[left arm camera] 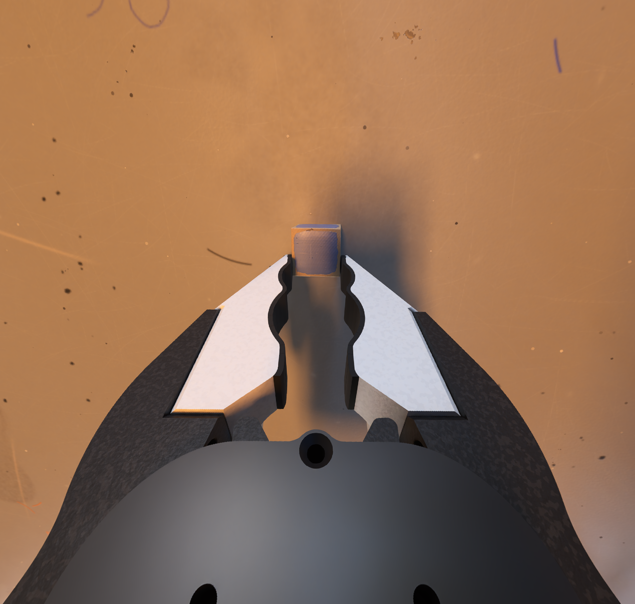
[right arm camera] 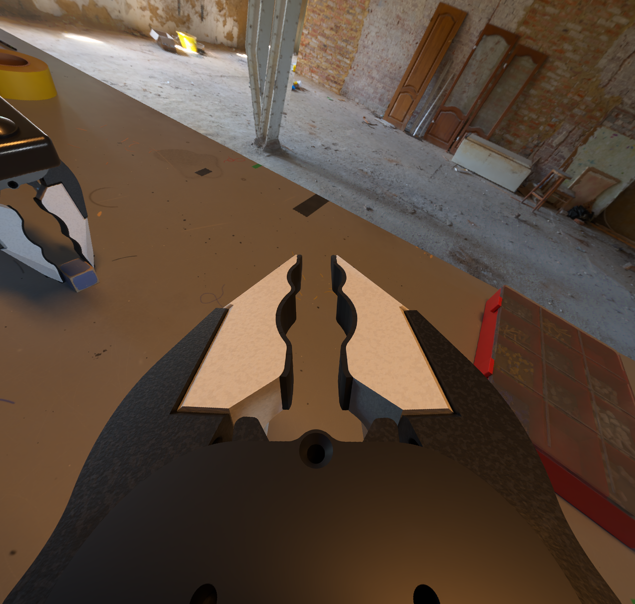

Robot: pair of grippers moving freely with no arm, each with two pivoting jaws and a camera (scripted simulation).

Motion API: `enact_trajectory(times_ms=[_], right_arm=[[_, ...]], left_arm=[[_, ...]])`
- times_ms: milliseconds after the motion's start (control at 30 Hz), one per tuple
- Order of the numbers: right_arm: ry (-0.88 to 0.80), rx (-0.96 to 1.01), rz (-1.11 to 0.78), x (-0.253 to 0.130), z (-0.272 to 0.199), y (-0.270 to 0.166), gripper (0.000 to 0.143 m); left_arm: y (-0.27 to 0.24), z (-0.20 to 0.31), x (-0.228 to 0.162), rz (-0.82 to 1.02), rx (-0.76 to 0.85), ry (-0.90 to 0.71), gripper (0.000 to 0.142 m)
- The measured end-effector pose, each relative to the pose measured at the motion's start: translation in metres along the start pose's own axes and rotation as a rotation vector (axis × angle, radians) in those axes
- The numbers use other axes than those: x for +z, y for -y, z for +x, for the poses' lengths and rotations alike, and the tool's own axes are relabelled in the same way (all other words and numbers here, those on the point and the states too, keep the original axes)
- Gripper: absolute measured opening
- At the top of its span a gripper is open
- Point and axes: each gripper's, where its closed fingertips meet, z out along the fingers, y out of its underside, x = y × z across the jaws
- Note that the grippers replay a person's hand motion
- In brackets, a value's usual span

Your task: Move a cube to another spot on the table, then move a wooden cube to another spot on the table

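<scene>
A small cube (left arm camera: 316,252) with blue faces and wooden edges sits between the tips of my left gripper (left arm camera: 316,265), which is shut on it. The left wrist view looks straight down on the brown table (left arm camera: 137,175). In the right wrist view the left gripper (right arm camera: 78,271) shows at the far left, holding the cube (right arm camera: 81,275) at or just above the table surface; I cannot tell if it touches. My right gripper (right arm camera: 316,261) hovers over the table (right arm camera: 171,329) with a narrow gap between its fingers and nothing in it. No second cube shows.
A yellow tape roll (right arm camera: 25,75) stands at the back left. A red compartment box (right arm camera: 567,398) with a clear lid lies at the right. The table's far edge runs diagonally, with a black patch (right arm camera: 311,205) beside it.
</scene>
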Motion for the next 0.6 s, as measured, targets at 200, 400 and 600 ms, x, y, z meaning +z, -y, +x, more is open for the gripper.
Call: enact_trajectory(times_ms=[200,400,600], right_arm=[[0.005,0.002,-0.003,0.0001,-0.0004,-0.001,0.016],[0.014,0.009,-0.007,0.0011,-0.0014,-0.0033,0.017],[0.018,0.016,-0.011,0.0015,-0.0014,-0.0059,0.017]], left_arm=[[0.0023,-0.001,0.001,-0.008,0.013,0.004,0.028],[0.0036,-0.0013,0.0015,0.003,0.021,-0.001,0.027],[0.0033,-0.0012,0.0016,-0.013,0.04,-0.004,0.027]])
